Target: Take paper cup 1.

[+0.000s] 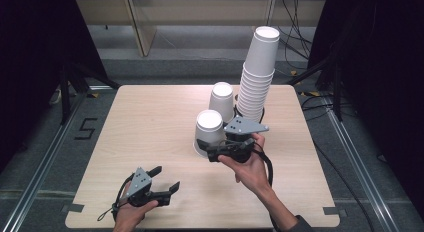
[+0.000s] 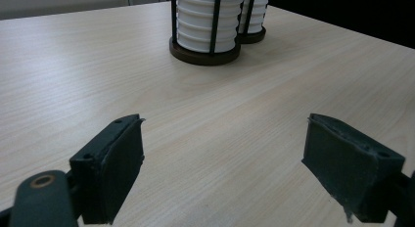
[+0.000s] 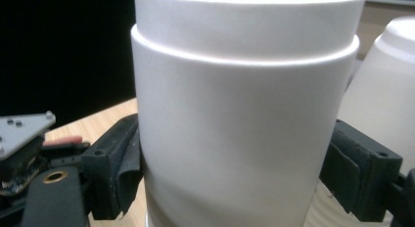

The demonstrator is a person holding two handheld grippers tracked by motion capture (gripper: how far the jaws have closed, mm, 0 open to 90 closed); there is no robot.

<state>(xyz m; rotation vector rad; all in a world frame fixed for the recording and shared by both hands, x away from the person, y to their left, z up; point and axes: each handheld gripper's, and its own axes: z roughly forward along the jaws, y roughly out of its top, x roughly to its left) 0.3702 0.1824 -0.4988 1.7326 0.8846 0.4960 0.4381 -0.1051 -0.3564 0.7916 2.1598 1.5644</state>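
Nearest to us, our left gripper (image 1: 162, 184) rests low at the table's (image 1: 150, 117) front edge with its jaws apart and nothing between them; the left gripper view looks across bare wood toward the wire holder at the foot of the tall stack (image 1: 257, 77). Beyond it, our right gripper (image 1: 212, 151) has its jaws clamped on an upside-down paper cup (image 1: 208, 133), and in the right gripper view the pads (image 3: 115, 166) press the cup's wall from both sides, low on the body beneath the stepped band of the cup (image 3: 244, 129). The cup sits squarely between the jaws, near the table's middle, its lower edge close to or on the wood; we cannot tell which from these views. A second cup (image 1: 221, 101) stands upside down just behind it, and the tall stack rises just beside that one, at the far right. We judge the step in hand to be setting this cup down next to its neighbour. To do it well we should keep the squeeze light, since thin paper walls buckle easily, hold the cup level so the whole rim meets the wood at once, and leave a gap from the second cup so nothing gets nudged. We should open the jaws only when the rim sits flat, then draw back along the jaws' own line, not sideways.
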